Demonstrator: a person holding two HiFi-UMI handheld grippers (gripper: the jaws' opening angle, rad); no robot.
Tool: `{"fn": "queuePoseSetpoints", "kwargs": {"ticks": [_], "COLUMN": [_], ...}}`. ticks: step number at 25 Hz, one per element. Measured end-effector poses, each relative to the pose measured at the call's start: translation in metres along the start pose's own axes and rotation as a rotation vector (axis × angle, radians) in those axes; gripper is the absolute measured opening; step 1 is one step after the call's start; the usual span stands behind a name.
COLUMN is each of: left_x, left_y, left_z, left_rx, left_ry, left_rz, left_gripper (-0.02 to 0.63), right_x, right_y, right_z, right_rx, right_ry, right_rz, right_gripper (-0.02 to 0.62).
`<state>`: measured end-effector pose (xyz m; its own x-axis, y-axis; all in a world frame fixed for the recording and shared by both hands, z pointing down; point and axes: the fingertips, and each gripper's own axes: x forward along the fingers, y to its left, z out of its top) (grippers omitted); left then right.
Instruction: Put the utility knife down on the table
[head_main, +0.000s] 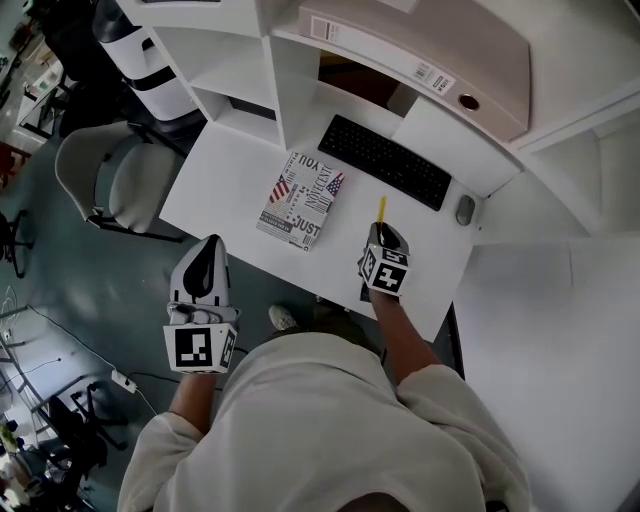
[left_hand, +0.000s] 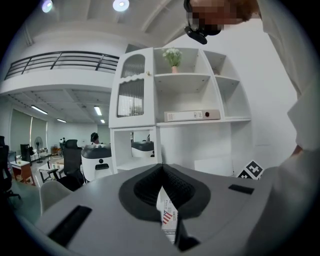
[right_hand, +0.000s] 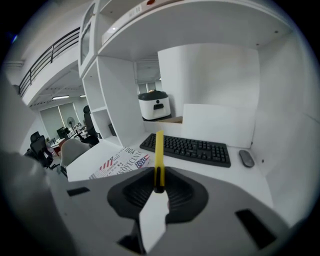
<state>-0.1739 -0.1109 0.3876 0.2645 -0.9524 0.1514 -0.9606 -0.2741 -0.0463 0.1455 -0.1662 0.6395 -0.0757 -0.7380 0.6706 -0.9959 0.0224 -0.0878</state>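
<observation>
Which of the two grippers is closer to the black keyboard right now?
Right. The right gripper, holding the yellow utility knife, is over the desk just in front of the keyboard. The left gripper hangs at the desk's near edge, beyond the printed box.

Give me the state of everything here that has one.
utility knife: clamped in the right gripper, over the desk, not yet set down.
left gripper: shut, empty.
printed box: closed, lying flat on the desk.
chair: unoccupied.
</observation>
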Motion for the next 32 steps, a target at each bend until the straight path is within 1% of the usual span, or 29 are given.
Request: {"fn": "queuePoseSetpoints", "kwargs": {"ticks": [11, 22, 32], "left_x": [0.032, 0.045, 0.049], "left_y": [0.01, 0.024, 0.035], "left_z": [-0.009, -0.024, -0.035], "left_rx": [-0.006, -0.021, -0.045], "left_ry": [0.038, 0.075, 0.102], "left_rz": [-0.011, 0.012, 0.039], "left_gripper": [0.0, 0.0, 0.0], "right_x": [0.051, 0.08, 0.096], "right_y": [-0.011, -0.018, -0.023], "right_z": [-0.044, -0.075, -0.096], "right_rx": [0.078, 0.126, 0.227], "right_ry": [0.182, 0.311, 0.423], "right_rz": [-0.064, -0.107, -0.129], "right_gripper": [0.067, 0.068, 0.067]}}
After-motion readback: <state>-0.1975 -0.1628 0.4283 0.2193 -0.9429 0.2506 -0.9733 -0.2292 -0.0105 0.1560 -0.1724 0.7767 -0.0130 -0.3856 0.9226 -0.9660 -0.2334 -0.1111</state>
